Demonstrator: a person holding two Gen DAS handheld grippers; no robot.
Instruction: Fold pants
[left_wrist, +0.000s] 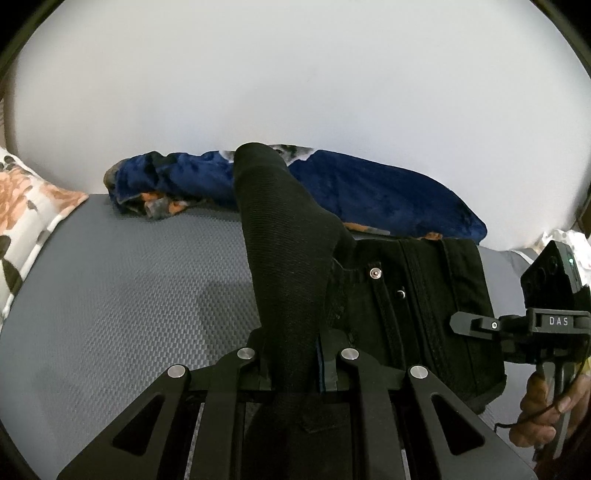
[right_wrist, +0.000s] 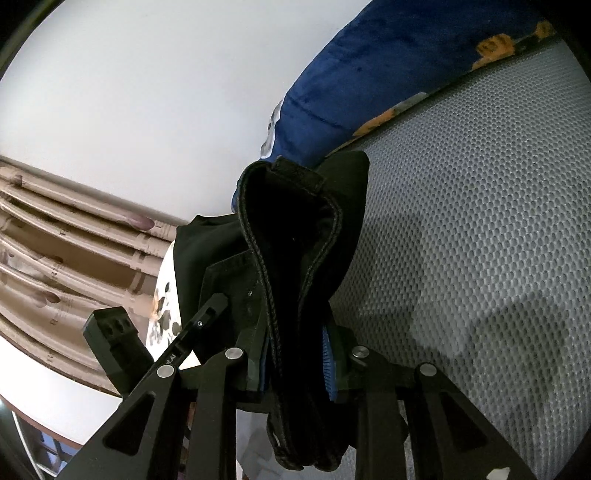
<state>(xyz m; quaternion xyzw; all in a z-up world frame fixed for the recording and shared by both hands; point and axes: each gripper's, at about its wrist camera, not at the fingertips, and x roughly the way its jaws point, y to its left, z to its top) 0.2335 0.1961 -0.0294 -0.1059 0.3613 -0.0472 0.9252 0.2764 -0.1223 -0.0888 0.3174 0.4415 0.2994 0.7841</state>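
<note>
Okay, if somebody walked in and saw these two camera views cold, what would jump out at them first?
First, the black pants: each gripper has its jaws shut on a bunch of the dark fabric, the left gripper low in its own view and the right gripper clamping the thick stitched waistband. Next, the crumpled blue blanket with orange patches, lying along the far edge of the grey textured mattress against the white wall. A floral pillow sits at the far left.

wall (left_wrist: 295, 74): plain white | bed (left_wrist: 129, 288): grey textured cover | blanket (left_wrist: 388, 192): blue | pillow (left_wrist: 26, 206): floral
</note>
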